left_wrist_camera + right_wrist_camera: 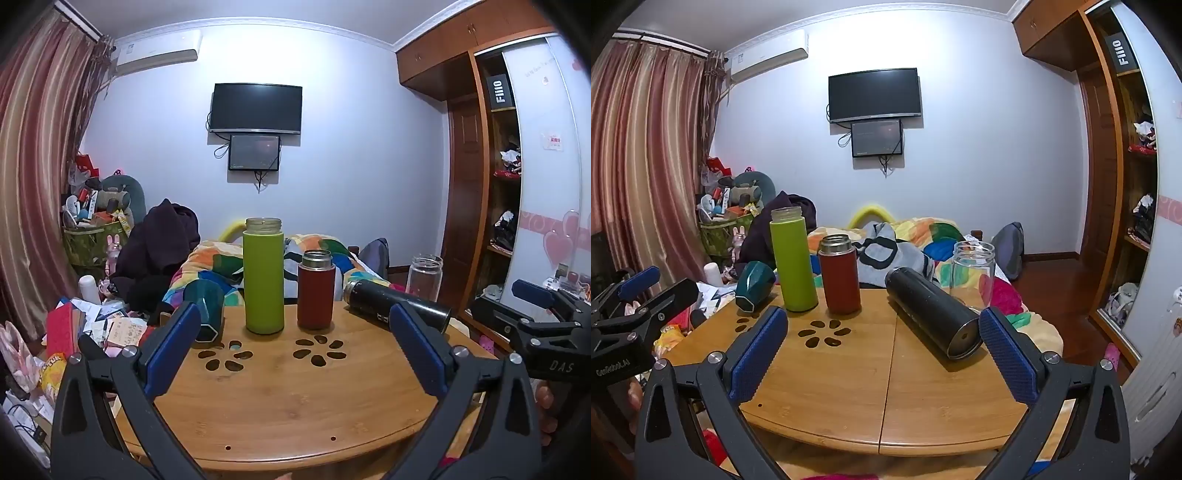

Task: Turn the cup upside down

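Note:
Several cups sit on the round wooden table (280, 398). A tall green cup (263, 280) and a shorter red cup (316, 291) stand upright with open tops. A black cup (395, 303) lies on its side at the right. A teal faceted cup (207, 310) lies tipped at the left edge. A clear glass jar (424, 277) stands at the far right. My left gripper (291, 325) is open and empty, short of the green and red cups. My right gripper (882, 332) is open and empty; the black cup's base (962, 338) lies next to its right finger.
Flower-shaped cut-outs (319, 349) pierce the table top. A bed with a colourful quilt (923, 232) lies behind the table. Clutter and papers (92, 325) pile up at the left. A wardrobe (495, 177) stands at the right. The other gripper (543, 332) shows at the right edge.

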### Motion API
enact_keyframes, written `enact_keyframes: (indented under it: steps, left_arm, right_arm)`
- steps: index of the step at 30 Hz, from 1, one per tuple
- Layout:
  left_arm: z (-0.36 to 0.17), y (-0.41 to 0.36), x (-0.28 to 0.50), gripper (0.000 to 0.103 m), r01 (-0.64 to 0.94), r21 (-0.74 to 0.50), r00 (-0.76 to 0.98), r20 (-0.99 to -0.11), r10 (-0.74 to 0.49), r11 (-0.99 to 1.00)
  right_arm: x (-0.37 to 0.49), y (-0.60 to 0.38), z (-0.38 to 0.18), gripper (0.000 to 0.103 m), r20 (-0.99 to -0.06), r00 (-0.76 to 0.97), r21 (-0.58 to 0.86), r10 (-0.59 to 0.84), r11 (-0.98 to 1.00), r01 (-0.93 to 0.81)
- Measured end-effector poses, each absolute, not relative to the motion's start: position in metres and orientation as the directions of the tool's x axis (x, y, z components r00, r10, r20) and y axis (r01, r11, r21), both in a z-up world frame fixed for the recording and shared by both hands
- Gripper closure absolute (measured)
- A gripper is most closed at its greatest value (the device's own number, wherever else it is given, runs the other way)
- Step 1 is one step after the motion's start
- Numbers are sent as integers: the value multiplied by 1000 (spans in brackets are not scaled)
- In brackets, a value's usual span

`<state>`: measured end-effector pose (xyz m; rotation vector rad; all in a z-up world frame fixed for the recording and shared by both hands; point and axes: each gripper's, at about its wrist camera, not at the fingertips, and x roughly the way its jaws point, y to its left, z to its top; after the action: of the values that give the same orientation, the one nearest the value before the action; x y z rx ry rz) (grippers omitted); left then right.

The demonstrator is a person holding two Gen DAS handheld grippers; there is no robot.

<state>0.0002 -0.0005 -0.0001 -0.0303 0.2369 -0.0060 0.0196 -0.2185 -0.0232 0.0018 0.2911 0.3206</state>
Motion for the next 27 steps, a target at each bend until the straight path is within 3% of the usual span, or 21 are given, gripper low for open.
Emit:
enact_keyframes:
  steps: [27]
  left_arm:
    - [-1, -2, 0, 0, 24, -26, 970, -243, -30, 999]
  right_arm:
    - [14, -217, -21, 0, -268, 905, 58, 331, 943, -328]
